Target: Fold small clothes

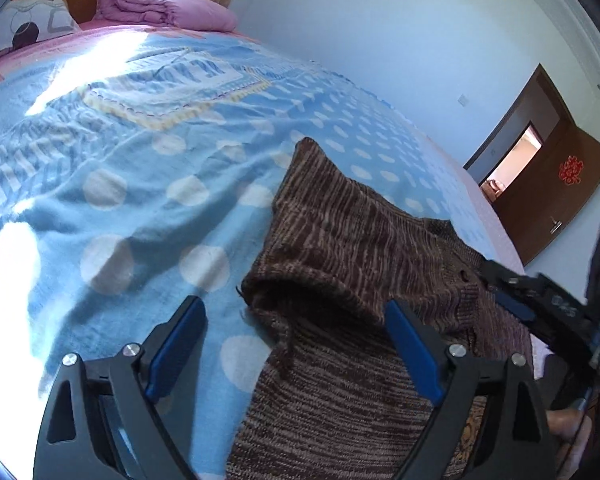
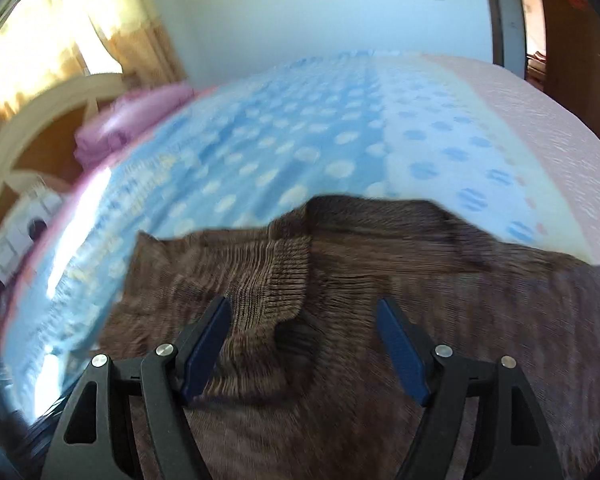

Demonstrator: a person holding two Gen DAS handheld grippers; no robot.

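Both jaws apart and empty: left gripper point(image 1: 296, 322) should pinch the brown striped knit sweater's point(image 1: 340, 240) folded sleeve edge, right gripper point(image 2: 304, 320) the ribbed cuff point(image 2: 276, 280), before folding across.

The blue spotted blanket point(image 1: 112, 216) lies flat and bare to the left of the brown sweater point(image 1: 340, 240), so a gripper can pass there. The purple folded bedding point(image 1: 160, 4) and a pillow point(image 1: 28, 24) sit far off at the headboard. On the right, the other gripper point(image 1: 540, 304) hangs close over the sweater and blocks that side.
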